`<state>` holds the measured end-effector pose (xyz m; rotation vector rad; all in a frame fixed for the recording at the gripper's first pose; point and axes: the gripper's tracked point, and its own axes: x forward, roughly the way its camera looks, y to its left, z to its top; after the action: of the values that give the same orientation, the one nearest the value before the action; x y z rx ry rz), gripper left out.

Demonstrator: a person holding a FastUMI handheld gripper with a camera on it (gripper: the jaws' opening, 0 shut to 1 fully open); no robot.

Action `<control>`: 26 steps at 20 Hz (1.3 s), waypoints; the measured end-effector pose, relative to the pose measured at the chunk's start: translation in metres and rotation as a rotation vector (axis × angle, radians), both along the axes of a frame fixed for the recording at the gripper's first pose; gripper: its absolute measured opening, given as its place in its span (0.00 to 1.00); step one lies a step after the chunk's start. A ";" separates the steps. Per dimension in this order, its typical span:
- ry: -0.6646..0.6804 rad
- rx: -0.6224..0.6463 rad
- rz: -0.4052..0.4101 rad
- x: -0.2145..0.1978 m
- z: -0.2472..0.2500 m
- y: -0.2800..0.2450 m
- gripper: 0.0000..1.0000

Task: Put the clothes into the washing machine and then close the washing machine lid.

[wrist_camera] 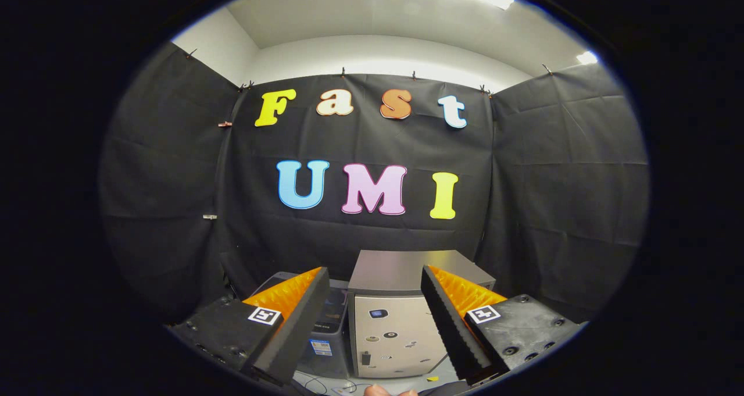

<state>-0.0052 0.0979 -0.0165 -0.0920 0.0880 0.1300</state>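
Note:
My gripper (375, 271) is open, with nothing between its fingers. Just beyond the fingertips, and framed by them, stands a boxy grey washing machine (395, 326). Its flat top (407, 271) lies level and looks shut. The pale front panel carries a few small stickers. The machine stands against the black cloth wall, and I am looking at it from slightly above and in front.
A dark grey bin (325, 332) with a label stands left of the machine, partly hidden behind my left finger. Thin cables (317, 382) lie on the pale surface in front of the machine. A person's fingertips (386, 391) show below, between my fingers. Black cloth walls enclose the booth.

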 end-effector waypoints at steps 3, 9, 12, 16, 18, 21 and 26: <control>0.004 0.000 0.003 0.000 -0.001 0.001 1.00; 0.004 -0.009 -0.003 -0.001 -0.001 -0.001 1.00; 0.000 -0.008 -0.008 -0.002 0.001 -0.002 1.00; -0.004 -0.006 -0.009 -0.002 0.002 -0.003 1.00; 0.000 -0.005 -0.010 -0.002 0.000 -0.003 1.00; 0.001 -0.006 -0.010 -0.002 0.000 -0.003 1.00; -0.004 -0.007 -0.010 -0.001 0.001 -0.002 1.00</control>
<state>-0.0058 0.0956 -0.0152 -0.0988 0.0850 0.1195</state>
